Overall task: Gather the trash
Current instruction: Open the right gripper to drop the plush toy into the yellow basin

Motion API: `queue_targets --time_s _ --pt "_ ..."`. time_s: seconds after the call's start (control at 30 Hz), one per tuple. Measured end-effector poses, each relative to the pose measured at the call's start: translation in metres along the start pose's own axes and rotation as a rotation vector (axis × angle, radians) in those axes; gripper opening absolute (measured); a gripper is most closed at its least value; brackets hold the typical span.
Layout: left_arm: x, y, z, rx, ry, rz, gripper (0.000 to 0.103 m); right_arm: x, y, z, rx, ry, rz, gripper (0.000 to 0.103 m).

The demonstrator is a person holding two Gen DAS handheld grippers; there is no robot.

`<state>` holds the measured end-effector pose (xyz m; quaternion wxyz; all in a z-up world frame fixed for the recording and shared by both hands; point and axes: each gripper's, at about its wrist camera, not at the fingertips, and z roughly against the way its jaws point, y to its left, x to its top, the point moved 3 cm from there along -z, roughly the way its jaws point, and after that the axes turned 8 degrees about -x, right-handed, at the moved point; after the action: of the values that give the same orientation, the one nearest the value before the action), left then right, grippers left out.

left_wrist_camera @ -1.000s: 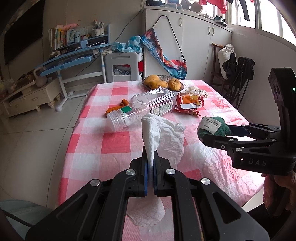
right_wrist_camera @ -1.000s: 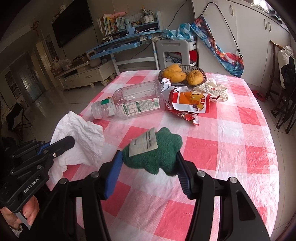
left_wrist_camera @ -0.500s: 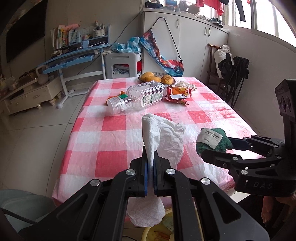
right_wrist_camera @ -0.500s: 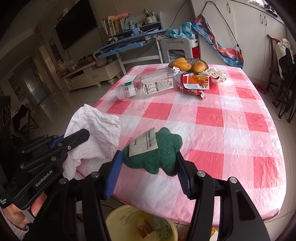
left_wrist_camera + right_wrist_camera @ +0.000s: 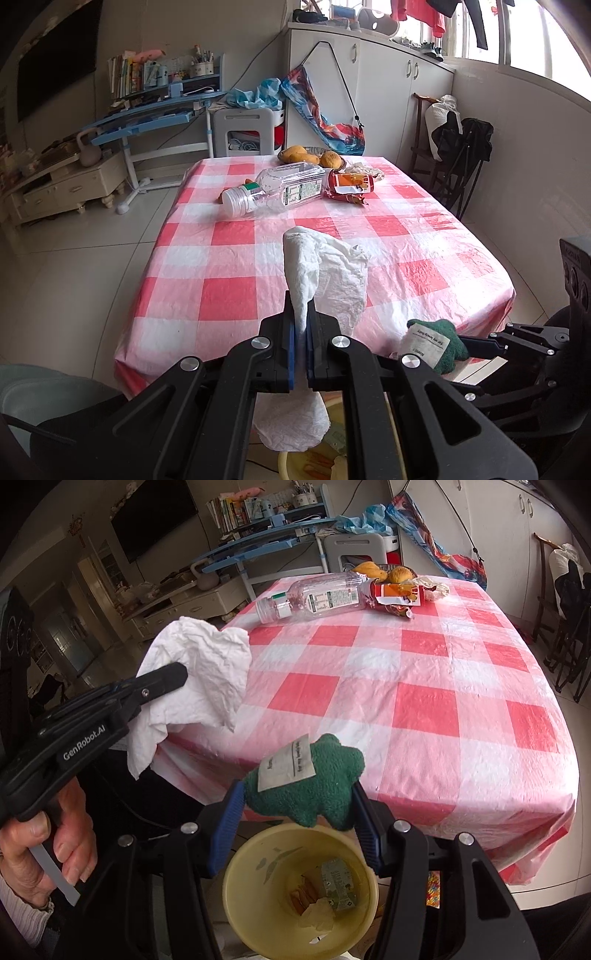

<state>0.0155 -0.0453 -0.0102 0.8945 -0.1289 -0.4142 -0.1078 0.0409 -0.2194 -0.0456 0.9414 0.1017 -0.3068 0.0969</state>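
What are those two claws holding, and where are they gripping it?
The left gripper pinches a white tissue near its middle; the right gripper clamps a green cloth by its two sides.

Yellow bin [image 5: 236, 897] mouth lies open below; table edge [image 5: 480, 834] borders behind.

Both grippers are matte black linkage frames studded with round silver screws, and each finger ends in a ribbed blue pad. The left gripper [image 5: 299, 354] carries white "GenRobot.AI" lettering along its side — plain in the right wrist view. The right gripper [image 5: 297, 812] has wider, angular arms. The left hand [image 5: 55, 853] shows a white ribbed knit cuff at the wrist.
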Motion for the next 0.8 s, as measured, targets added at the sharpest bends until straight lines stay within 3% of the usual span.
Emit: queue_targets --time_s 0.47,0.8 --pt "-0.007 -0.007 0.026 -0.01 -0.028 0.002 0.006 -0.036 0.025 -0.001 -0.013 0.093 0.073 0.056" --pt "-0.013 -0.016 0.039 -0.018 -0.035 -0.013 0.006 -0.039 0.017 0.003 -0.041 0.093 0.029 0.067"
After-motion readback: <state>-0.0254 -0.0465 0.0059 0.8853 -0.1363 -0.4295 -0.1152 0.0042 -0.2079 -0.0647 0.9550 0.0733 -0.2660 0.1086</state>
